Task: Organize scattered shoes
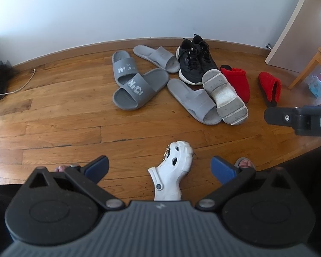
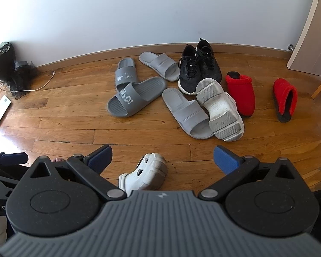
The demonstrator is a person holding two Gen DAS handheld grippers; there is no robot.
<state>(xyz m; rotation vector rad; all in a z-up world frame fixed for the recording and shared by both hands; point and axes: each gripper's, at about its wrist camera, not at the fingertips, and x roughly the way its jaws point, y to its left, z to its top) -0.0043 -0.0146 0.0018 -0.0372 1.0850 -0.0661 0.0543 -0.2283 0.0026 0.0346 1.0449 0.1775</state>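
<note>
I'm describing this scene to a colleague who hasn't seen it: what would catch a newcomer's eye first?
Probably the two red slippers, bright against the wooden floor at the right of the jumbled pile by the wall. Next, the overturned white shoe, sole up, leaning on a grey slide mid-pile. Closest, a lone white clog lies between the open fingers of the right gripper.

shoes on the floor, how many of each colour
grey slides: 4
black sneakers: 2
red slippers: 2
white clogs: 2, one of them upturned with its sole showing
total: 10
</note>
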